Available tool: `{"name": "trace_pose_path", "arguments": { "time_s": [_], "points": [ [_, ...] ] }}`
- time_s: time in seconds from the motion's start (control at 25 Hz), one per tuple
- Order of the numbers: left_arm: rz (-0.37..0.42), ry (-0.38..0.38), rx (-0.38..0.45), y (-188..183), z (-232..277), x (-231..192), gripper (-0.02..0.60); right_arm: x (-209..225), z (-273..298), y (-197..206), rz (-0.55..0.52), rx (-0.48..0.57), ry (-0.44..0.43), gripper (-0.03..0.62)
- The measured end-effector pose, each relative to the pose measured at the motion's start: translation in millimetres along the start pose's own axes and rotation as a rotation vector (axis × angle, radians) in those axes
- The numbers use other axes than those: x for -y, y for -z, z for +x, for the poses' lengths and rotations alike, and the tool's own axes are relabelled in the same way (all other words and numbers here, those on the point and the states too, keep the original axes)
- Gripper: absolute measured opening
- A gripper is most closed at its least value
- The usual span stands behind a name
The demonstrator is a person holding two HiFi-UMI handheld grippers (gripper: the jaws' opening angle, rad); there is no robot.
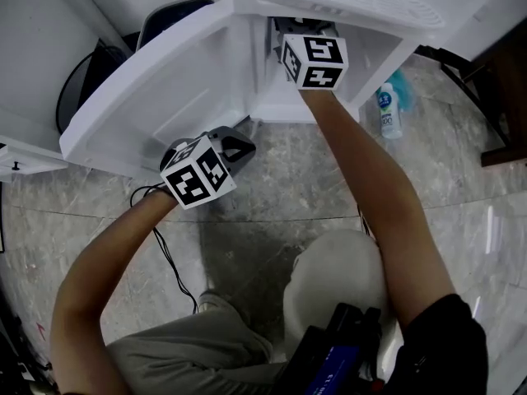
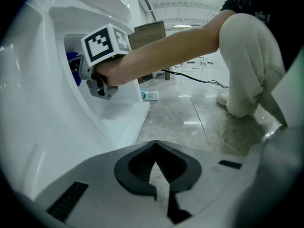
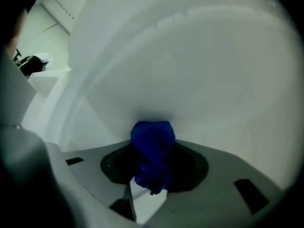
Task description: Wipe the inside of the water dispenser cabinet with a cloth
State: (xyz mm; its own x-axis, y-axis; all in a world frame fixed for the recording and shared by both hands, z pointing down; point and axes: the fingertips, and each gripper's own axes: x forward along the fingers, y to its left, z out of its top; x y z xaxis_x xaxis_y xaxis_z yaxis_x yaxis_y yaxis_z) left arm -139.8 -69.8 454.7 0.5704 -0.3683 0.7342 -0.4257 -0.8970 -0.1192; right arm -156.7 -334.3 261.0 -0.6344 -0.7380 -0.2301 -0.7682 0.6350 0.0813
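The white water dispenser point(image 1: 346, 6) stands with its cabinet door point(image 1: 156, 81) swung open to the left. My right gripper point(image 3: 153, 144) reaches into the cabinet and is shut on a bunched blue cloth point(image 3: 152, 151), whose front presses against the white inner wall point(image 3: 190, 80). In the head view only its marker cube point(image 1: 313, 60) shows at the cabinet mouth. In the left gripper view a bit of the blue cloth point(image 2: 73, 65) shows just inside the opening. My left gripper point(image 2: 154, 170) hangs shut and empty in front of the open door, over the floor.
A small white bottle point(image 1: 389, 112) with a blue label lies on the stone floor right of the dispenser. A black cable point(image 1: 169, 253) trails across the floor by my left arm. My knee point(image 1: 338, 278) is below the cabinet. Dark wooden furniture point(image 1: 502, 81) stands at the right.
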Motion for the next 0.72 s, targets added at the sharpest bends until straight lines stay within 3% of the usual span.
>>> {"name": "trace_pose_path", "arguments": {
  "time_s": [0.12, 0.4, 0.72],
  "points": [
    [-0.027, -0.005, 0.005, 1.0, 0.9, -3.3, 0.006, -5.5, -9.8, -2.7, -0.008, 0.021, -0.021, 0.141],
    [-0.026, 0.028, 0.060, -22.7, 4.8, 12.6, 0.006, 14.7, 26.5, 6.4, 0.007, -0.005, 0.029, 0.141],
    [-0.033, 0.033, 0.046, -16.3, 10.0, 14.6, 0.006, -1.3, -2.8, 0.8, 0.008, 0.011, -0.046, 0.141]
  ]
}}
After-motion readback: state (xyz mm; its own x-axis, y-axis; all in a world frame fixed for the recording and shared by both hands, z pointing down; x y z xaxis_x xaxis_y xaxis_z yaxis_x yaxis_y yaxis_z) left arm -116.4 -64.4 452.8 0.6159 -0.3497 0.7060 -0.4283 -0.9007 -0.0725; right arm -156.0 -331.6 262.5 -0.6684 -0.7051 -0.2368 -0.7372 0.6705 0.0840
